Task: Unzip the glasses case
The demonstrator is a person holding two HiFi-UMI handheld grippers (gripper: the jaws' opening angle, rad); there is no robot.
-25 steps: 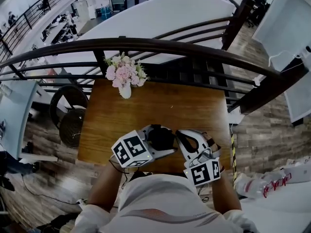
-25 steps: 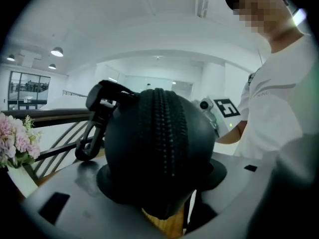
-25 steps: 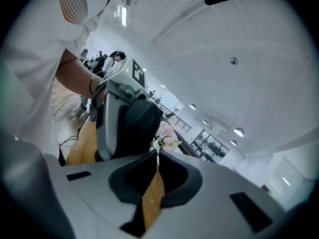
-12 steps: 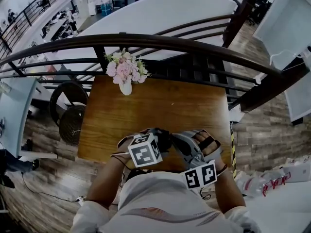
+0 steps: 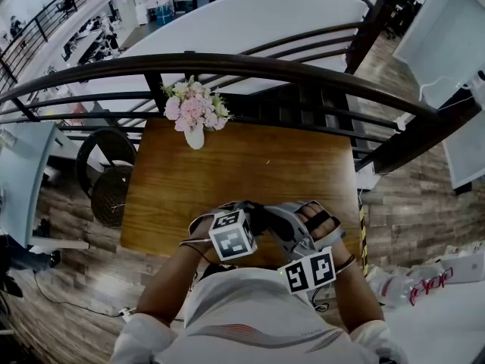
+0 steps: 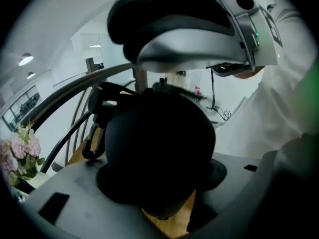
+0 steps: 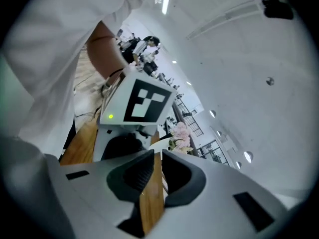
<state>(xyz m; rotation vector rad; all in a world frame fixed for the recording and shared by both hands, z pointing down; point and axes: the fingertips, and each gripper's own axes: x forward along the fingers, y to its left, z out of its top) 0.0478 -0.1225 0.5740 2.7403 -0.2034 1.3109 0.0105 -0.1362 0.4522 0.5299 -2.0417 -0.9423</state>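
The black glasses case (image 5: 255, 215) is held over the near edge of the wooden table (image 5: 242, 165), close to the person's body. My left gripper (image 5: 244, 220) is shut on it; in the left gripper view the rounded case (image 6: 159, 148) fills the space between the two grey jaws of my left gripper (image 6: 159, 195). My right gripper (image 5: 276, 220) sits just right of the case. Its jaws are opening: in the right gripper view my right gripper (image 7: 157, 171) shows a narrow gap with only table wood behind it. The case (image 7: 119, 146) lies beyond, under the left gripper's marker cube (image 7: 144, 103).
A white vase of pink flowers (image 5: 195, 116) stands at the table's far left edge. A dark curved railing (image 5: 250, 70) runs behind the table. A round black chair (image 5: 106, 177) stands left of the table. The person's torso (image 5: 250, 317) is right behind both grippers.
The left gripper has dropped and tipped downward, its marker cube shifting right toward the case. The right gripper has rolled a little and edged left.
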